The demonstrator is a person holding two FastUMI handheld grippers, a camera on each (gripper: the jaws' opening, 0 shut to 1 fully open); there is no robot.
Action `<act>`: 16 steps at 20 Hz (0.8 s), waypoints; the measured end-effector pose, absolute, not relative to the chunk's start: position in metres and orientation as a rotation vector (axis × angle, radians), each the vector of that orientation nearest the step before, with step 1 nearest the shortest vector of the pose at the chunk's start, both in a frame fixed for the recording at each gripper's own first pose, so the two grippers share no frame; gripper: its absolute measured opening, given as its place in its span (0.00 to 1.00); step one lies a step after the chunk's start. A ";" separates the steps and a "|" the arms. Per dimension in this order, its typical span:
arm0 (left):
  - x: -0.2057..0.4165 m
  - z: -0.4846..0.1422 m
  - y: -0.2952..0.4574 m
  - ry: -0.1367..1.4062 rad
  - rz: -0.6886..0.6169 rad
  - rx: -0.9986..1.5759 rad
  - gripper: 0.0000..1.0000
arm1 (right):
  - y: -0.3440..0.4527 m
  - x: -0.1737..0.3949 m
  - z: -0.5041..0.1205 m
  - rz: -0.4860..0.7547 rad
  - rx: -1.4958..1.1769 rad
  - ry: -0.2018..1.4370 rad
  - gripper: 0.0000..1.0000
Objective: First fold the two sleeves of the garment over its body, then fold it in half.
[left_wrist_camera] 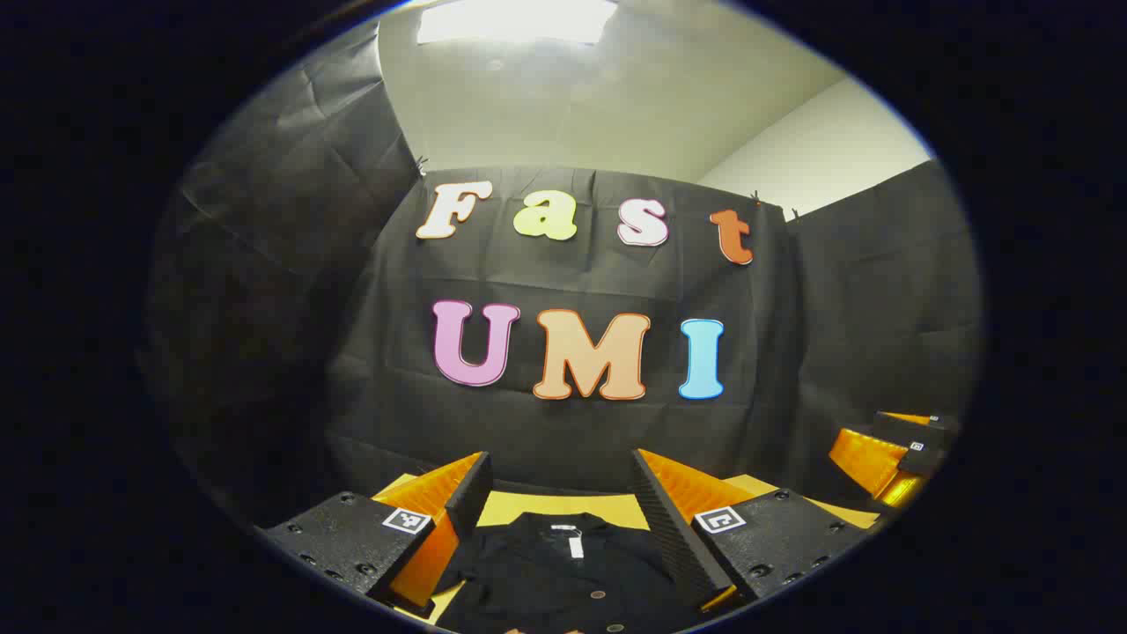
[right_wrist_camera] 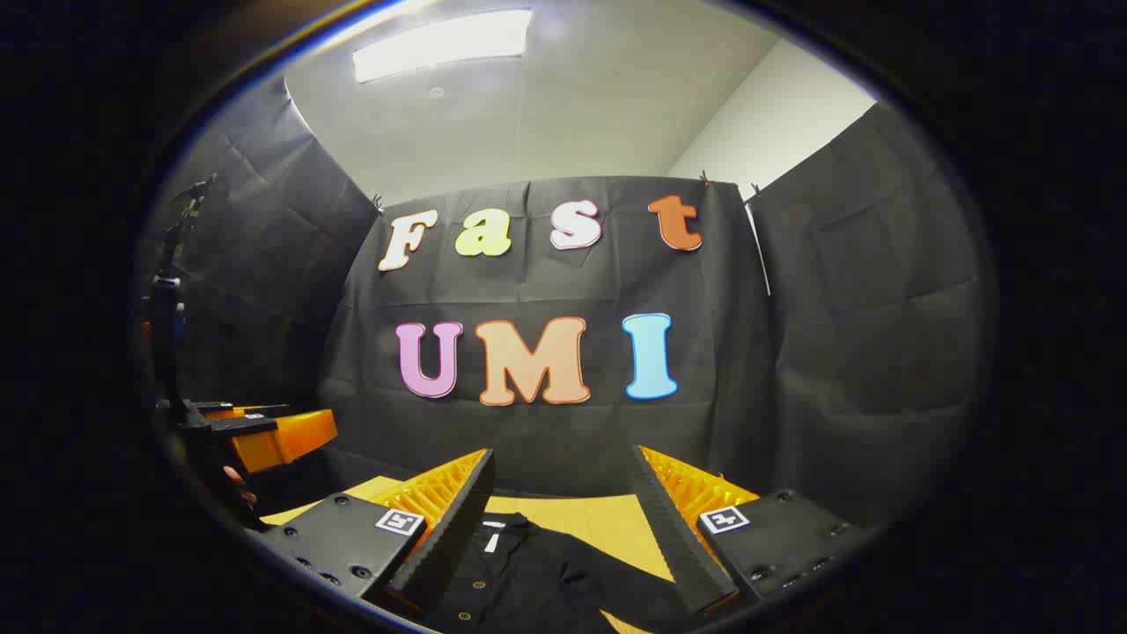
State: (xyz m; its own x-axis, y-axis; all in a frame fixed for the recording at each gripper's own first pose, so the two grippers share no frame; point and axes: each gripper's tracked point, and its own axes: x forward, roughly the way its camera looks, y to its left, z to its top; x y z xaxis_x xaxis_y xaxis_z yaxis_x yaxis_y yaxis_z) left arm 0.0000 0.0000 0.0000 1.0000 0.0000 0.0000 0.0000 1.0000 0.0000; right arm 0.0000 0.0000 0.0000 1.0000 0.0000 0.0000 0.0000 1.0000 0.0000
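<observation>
A black buttoned garment [left_wrist_camera: 563, 577] lies flat on the yellow table [left_wrist_camera: 528, 507], its collar with a white tag pointing toward the far wall. My left gripper [left_wrist_camera: 559, 462] hovers above it, open, with nothing between the fingers. In the right gripper view the same garment [right_wrist_camera: 528, 577] lies below, one sleeve spread out to the right. My right gripper [right_wrist_camera: 562, 456] is also open and held above the cloth, gripping nothing. Each gripper also appears in the other's view: the right gripper [left_wrist_camera: 898, 453] at the far right, the left gripper [right_wrist_camera: 264, 436] at the left.
Black cloth walls close the booth behind and on both sides, just past the table's far edge [right_wrist_camera: 607, 500]. A hand [right_wrist_camera: 236, 482] holds the left gripper at the left. A dark stand [right_wrist_camera: 167, 308] rises at the far left.
</observation>
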 end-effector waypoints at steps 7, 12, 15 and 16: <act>-0.005 -0.002 0.032 -0.003 0.052 0.042 0.92 | 0.014 0.008 -0.005 0.045 -0.006 -0.006 0.98; -0.010 0.000 0.056 -0.001 0.096 0.068 0.92 | 0.034 0.016 -0.005 0.078 -0.017 -0.009 0.96; -0.014 0.003 0.062 -0.010 0.110 0.071 0.92 | 0.033 0.017 -0.006 0.079 -0.025 -0.004 0.97; -0.014 0.000 0.063 -0.007 0.112 0.068 0.92 | 0.035 0.016 -0.009 0.079 -0.026 0.001 0.97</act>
State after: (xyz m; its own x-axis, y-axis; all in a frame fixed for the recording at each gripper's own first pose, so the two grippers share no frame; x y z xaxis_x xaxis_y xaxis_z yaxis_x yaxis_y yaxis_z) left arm -0.0142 0.0634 0.0005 0.9937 0.1117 0.0104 -0.1121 0.9914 0.0672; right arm 0.0157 0.0349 -0.0089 0.9969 0.0785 -0.0020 -0.0786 0.9966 -0.0258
